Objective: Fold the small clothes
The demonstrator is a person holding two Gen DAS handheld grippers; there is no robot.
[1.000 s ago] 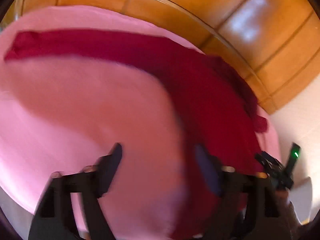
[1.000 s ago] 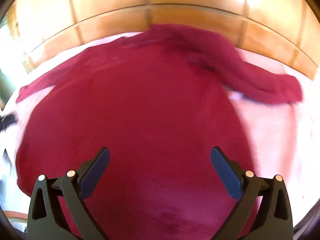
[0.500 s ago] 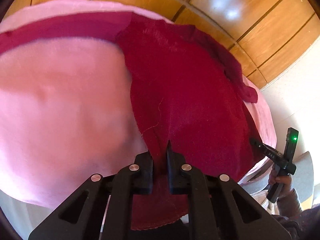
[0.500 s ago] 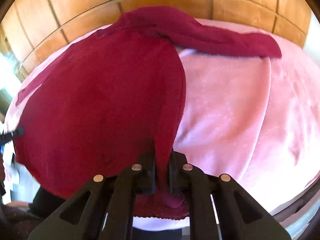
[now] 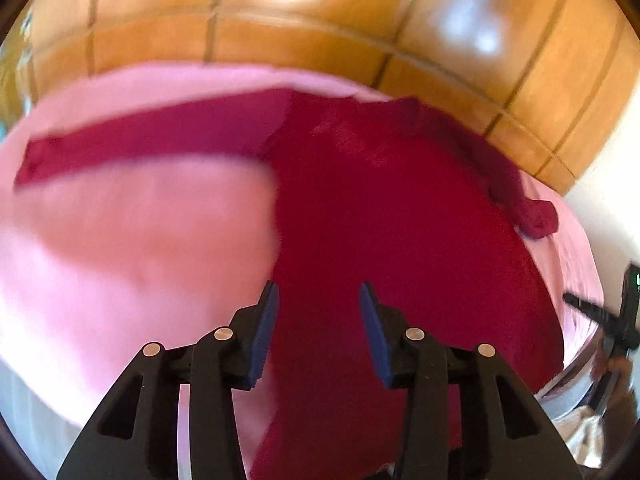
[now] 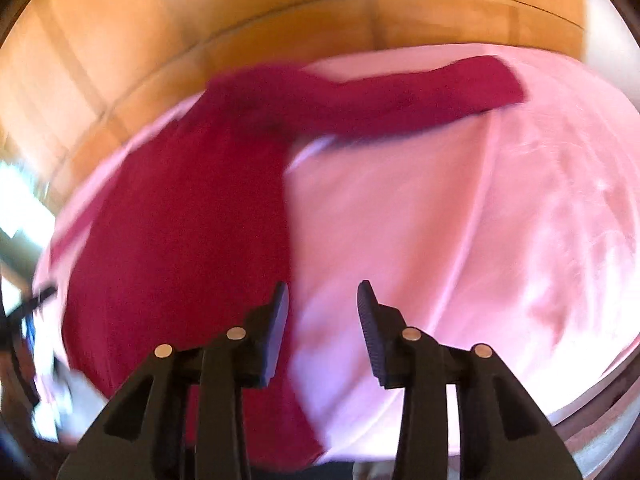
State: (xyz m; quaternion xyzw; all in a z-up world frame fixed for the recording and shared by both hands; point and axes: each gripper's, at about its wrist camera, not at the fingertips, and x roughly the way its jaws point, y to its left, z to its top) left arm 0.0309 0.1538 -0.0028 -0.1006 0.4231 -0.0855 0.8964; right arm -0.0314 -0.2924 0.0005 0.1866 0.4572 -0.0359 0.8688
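Garment: crimson long-sleeved top, spread flat on the pink bedsheet, one sleeve stretched out to the left, the other sleeve flung right.
Left gripper: above the top's lower body, jaws parting, nothing pinched, cloth lying free beneath.
Right gripper: over the top's right edge, jaws spreading, released, pads clear of fabric as far as the blur allows.
Backdrop: wooden panelling behind the bed.
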